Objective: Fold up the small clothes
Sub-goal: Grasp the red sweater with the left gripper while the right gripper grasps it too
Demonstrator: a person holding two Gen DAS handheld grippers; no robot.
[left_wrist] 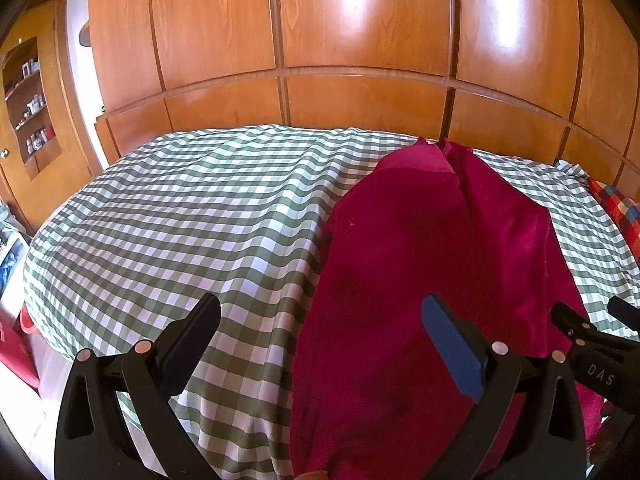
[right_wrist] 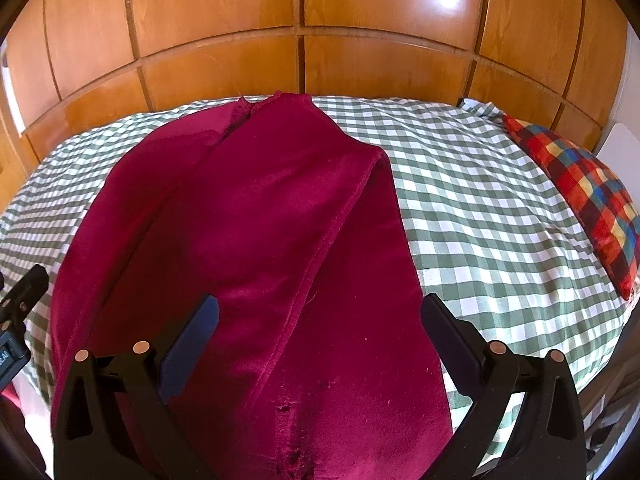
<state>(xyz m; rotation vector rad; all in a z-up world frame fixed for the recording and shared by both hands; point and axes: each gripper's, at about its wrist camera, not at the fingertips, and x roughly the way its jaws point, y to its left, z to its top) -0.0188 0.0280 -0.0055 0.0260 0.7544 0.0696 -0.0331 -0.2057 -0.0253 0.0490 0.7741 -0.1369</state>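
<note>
Here the crimson velvet trousers (right_wrist: 256, 240) lie lengthwise on the gingham bed (left_wrist: 160, 216); both grippers, left (left_wrist: 320, 340) and right (right_wrist: 320, 332), hover wide-fingered, empty. Soft, limp, probably slippery: pinch the near waistband corners.

Right gripper (right_wrist: 320, 320), jaws spread, above crimson garment (right_wrist: 256, 216) on checked bedcover (right_wrist: 480, 200).

Left hand-held gripper (left_wrist: 320, 344), right hand-held gripper (right_wrist: 320, 340): jaws spread, empty.

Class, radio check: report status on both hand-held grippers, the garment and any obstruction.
Left hand-held gripper open, empty. Right hand-held gripper open, empty. Red garment flat on checked bed, partly folded lengthwise. Pillow off right, clear.
</note>
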